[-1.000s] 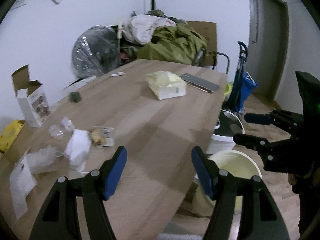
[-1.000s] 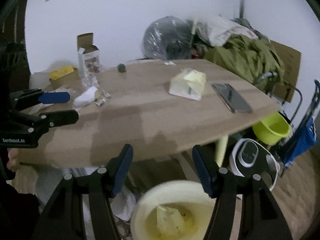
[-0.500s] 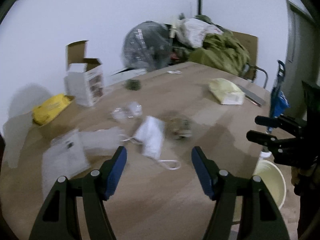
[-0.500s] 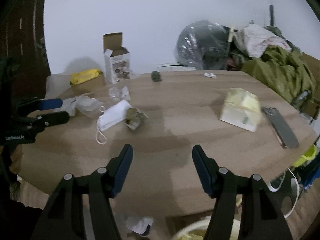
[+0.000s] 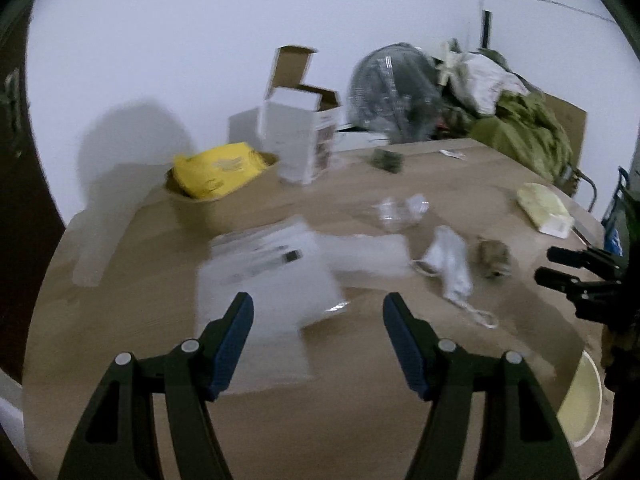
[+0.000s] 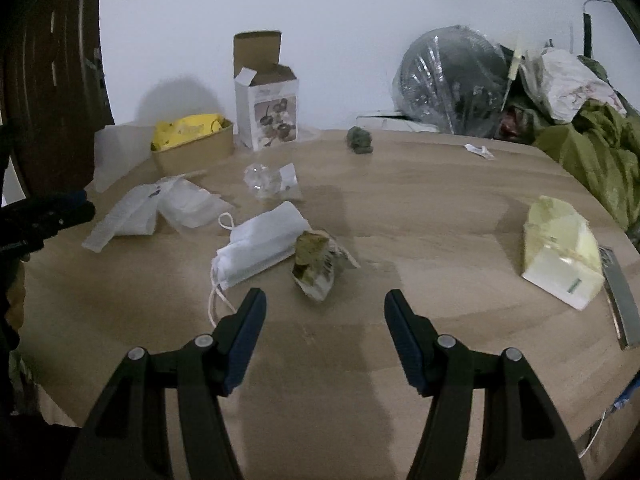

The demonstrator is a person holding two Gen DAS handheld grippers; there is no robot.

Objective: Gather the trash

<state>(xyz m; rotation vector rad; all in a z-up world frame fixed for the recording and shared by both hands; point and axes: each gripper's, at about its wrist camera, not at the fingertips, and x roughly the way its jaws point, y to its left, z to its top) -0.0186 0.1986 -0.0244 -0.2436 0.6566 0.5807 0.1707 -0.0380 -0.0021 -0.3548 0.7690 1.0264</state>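
Observation:
Trash lies on the wooden table (image 6: 420, 216). A crumpled snack wrapper (image 6: 316, 266) lies just beyond my open, empty right gripper (image 6: 324, 316), beside a white face mask (image 6: 260, 248). Clear plastic bags (image 6: 160, 208) and crumpled clear wrap (image 6: 268, 178) lie further left and back. My left gripper (image 5: 318, 320) is open and empty over a blurred clear bag (image 5: 272, 276); the mask (image 5: 448, 260) and the wrapper (image 5: 494, 256) lie to its right. A pale bin (image 5: 580, 400) stands on the floor at the table's right edge.
A yellow tissue pack (image 6: 560, 252) and a phone (image 6: 620, 300) lie at the right. An open white carton (image 6: 268, 96), a cardboard tray with a yellow bag (image 6: 192, 140), a wrapped fan (image 6: 452, 80) and green clothes (image 6: 600, 148) stand at the back.
Both grippers have swung left, from the bin and table edge to over the table, closer to the trash. Both stay open and empty.

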